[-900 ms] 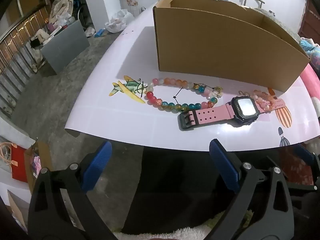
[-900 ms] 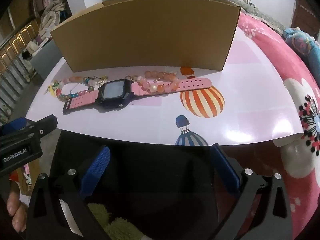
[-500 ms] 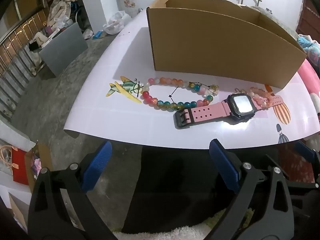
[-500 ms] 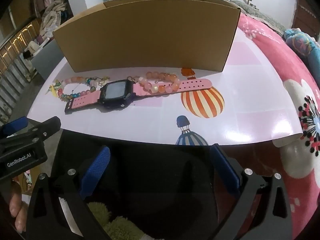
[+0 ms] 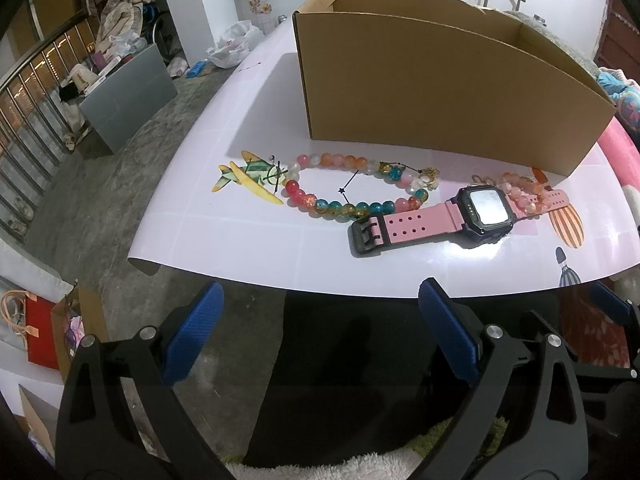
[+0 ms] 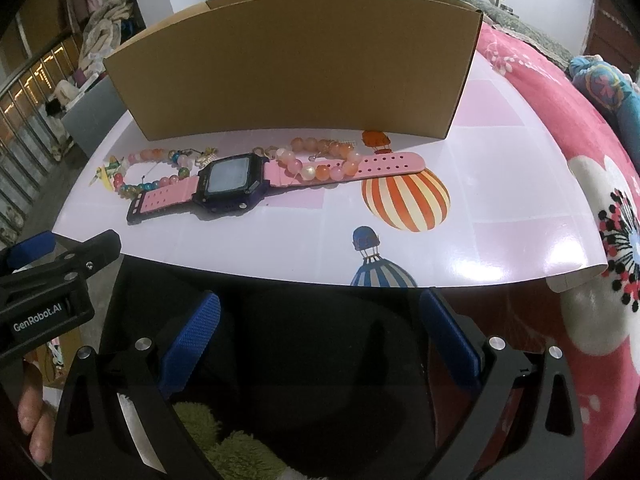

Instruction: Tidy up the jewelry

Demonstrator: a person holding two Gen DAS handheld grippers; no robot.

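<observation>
Both tongs hang short of the near edge of the surface (image 5: 248, 236), a glossy white sheet printed with balloons and an aeroplane, and neither touches anything on it. The left tongs (image 5: 320, 332) stand spread wide with nothing between their blue pads, and the right tongs (image 6: 320, 340) are spread just as wide and equally bare. An open cardboard box (image 5: 440, 92) stands toward the far edge of the surface, its long wall facing the tongs; its inside is mostly hidden. In front of the box, three pieces of jewelry lie in a row along the middle of the surface. Toward the left edge lies a multicoloured bead bracelet (image 5: 352, 184) of red, teal, amber, orange and pale beads, its left end touching the printed aeroplane (image 5: 248, 178). Just beside it, a pink-strapped digital watch (image 6: 236, 182) lies flat and face up, its black buckle end pointing at the near left and touching the bracelet's teal beads. A peach bead bracelet (image 6: 320, 160) lies across the watch's other strap, between the watch face and the printed striped balloon (image 6: 404, 200). In the right wrist view, the left tongs' black body shows at the left edge, with a person's fingers (image 6: 36, 428) below it.
</observation>
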